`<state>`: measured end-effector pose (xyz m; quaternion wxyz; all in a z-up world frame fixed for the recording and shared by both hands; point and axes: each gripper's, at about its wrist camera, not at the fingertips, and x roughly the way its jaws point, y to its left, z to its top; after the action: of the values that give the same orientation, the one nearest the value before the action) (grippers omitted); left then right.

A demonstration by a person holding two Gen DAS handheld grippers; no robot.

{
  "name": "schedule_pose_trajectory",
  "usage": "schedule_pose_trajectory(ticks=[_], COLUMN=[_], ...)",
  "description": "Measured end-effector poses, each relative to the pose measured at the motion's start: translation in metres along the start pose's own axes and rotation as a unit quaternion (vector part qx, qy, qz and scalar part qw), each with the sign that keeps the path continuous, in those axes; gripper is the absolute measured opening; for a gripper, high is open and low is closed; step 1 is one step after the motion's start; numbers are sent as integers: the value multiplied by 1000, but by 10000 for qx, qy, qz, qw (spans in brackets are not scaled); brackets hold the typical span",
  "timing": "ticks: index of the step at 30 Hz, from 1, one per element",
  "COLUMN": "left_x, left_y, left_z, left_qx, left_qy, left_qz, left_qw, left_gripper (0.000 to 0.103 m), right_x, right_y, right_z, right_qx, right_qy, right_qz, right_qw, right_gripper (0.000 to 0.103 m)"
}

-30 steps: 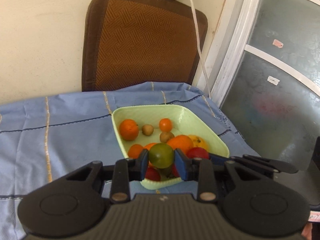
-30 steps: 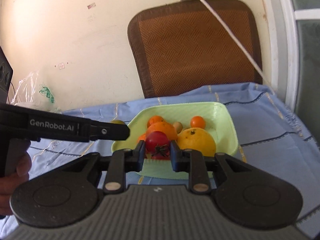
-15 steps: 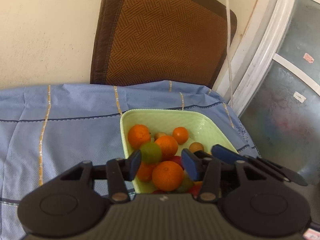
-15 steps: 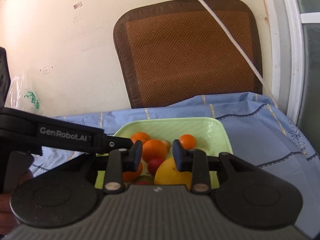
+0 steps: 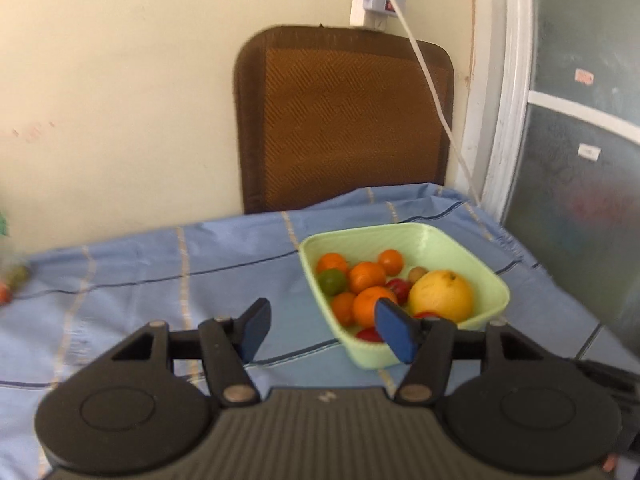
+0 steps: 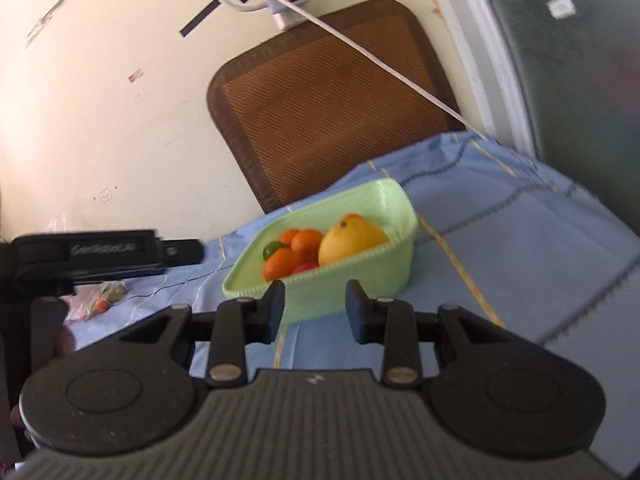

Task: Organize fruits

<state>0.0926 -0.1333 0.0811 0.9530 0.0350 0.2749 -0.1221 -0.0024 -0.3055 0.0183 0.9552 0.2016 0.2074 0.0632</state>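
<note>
**Both grippers empty above a full fruit basket**

The left hand-held gripper (image 5: 322, 330) hangs over the tabletop (image 5: 160, 280) with its blue pads spread wide and nothing between them; its right pad overlaps the near rim of the basket (image 5: 486, 280) in the view. The right hand-held gripper (image 6: 315, 312) is tilted, its fingers also parted and empty, just in front of the basket's near wall.

The pale green basket sits on the blue cloth toward the right side of the tabletop, near the window frame (image 5: 508, 92). Inside lie several oranges (image 5: 366, 277), a large yellow fruit (image 5: 440, 295), a green lime (image 5: 331, 281), red fruit (image 5: 399, 288) and a small brown one (image 5: 416, 273), packed close together.

A few small fruits (image 5: 12, 280) lie blurred at the far left edge of the cloth. A brown chair back (image 5: 344, 120) stands behind the tabletop, against the wall.
</note>
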Motion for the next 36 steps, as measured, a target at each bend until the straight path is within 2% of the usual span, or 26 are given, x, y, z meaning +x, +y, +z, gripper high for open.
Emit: schedule_pose_trajectory(ticks=[1, 4, 6, 7, 13, 18, 21, 30, 36], left_x=[-8, -28, -42, -47, -76, -88, -92, -103, -101], left_y=[-1, 0, 1, 1, 7, 10, 12, 15, 22], left_z=[-4, -15, -22, -25, -38, -48, -52, -63, -66], left_qx=[39, 40, 111, 127, 48, 23, -4, 34, -84], left_qy=[-28, -44, -135, -151, -225, -237, -145, -231, -92], left_qz=[130, 362, 518, 605, 794, 767, 697, 830, 833], left_qw=[9999, 9993, 9985, 9980, 9966, 9968, 9975, 9963, 9964], left_gripper=[66, 91, 96, 103, 103, 103, 103, 103, 103], right_x=[-3, -12, -16, -19, -37, -45, -48, -52, -50], right_y=[1, 7, 13, 17, 36, 53, 61, 74, 78], right_z=[-3, -9, -13, -15, -25, -30, -31, -32, -35], right_qx=[102, 153, 102, 95, 25, -98, -169, -258, -278], right_qy=[57, 223, 306, 335, 430, 442, 454, 372, 425], right_qz=[-10, -45, -65, -54, 98, 160, 187, 215, 201], right_qw=[9999, 9996, 9995, 9994, 9990, 9988, 9987, 9987, 9985], right_gripper=[36, 36, 39, 45, 46, 51, 51, 53, 54])
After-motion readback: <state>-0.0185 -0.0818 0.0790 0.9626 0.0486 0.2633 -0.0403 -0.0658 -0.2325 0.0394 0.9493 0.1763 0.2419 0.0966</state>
